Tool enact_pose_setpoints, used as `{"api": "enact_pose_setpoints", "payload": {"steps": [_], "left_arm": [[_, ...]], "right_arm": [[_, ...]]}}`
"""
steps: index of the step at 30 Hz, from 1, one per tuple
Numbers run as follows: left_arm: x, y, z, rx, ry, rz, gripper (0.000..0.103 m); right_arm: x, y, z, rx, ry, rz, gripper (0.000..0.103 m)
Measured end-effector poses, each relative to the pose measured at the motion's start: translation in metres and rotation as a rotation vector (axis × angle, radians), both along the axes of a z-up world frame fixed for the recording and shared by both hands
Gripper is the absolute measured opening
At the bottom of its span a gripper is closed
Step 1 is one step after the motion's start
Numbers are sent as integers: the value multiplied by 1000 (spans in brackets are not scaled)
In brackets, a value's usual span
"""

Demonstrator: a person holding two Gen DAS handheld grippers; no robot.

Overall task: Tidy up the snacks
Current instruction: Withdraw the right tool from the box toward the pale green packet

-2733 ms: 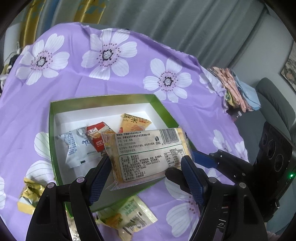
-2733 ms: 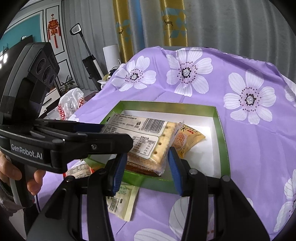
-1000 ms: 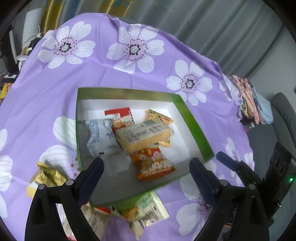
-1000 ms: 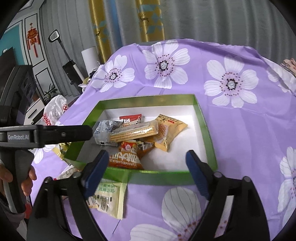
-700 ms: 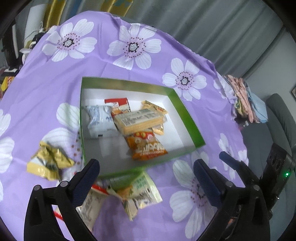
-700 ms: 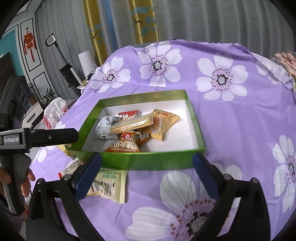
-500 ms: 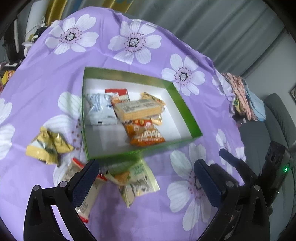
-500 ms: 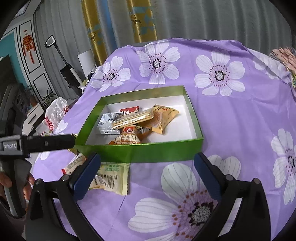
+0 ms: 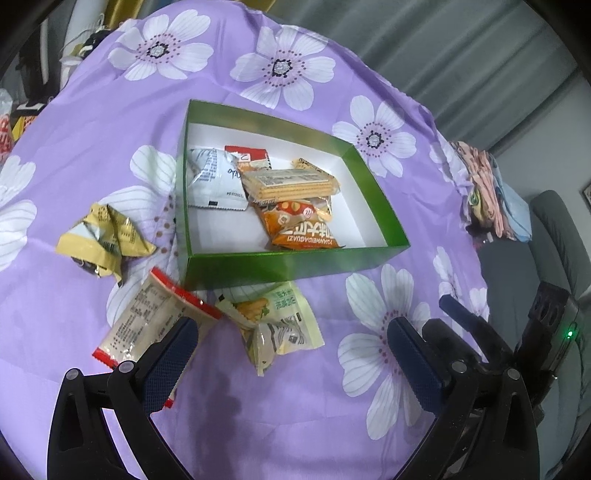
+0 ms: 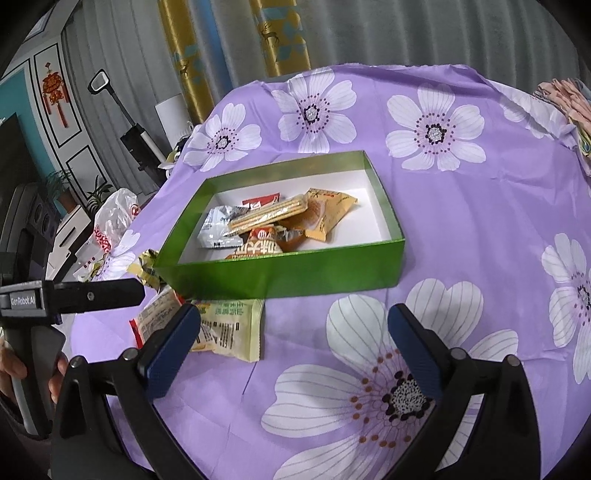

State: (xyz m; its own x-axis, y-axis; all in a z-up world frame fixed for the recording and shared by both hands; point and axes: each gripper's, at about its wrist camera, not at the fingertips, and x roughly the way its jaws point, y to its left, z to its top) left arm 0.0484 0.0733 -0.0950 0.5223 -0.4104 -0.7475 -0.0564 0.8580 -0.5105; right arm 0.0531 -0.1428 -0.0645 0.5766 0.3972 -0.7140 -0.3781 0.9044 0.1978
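I'm looking into a home living room, grey curtains with gold panels, red Chinese knot on panelled wall, potted plants, grey sofa, flowered purple tablecloth.

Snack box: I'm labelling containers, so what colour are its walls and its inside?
Snack box: shiny green walls, white inside; clearest in the left wrist view.

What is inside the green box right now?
Inside the green box: a cracker pack on top, an orange packet, a white packet, a red-white one and a yellow one. Anything beneath the crackers is covered.
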Motion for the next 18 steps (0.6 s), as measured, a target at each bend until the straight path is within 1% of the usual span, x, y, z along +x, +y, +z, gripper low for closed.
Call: {"api": "enact_pose_setpoints", "payload": {"steps": [6,18], "left_arm": [[-3,2,-13,-14,30,3,102],[0,-14,-37,-49,63,-50,102]], "right_arm": [[-4,1,-13,0,39,22,102],[-9,28,-53,21,145,159,102]]}}
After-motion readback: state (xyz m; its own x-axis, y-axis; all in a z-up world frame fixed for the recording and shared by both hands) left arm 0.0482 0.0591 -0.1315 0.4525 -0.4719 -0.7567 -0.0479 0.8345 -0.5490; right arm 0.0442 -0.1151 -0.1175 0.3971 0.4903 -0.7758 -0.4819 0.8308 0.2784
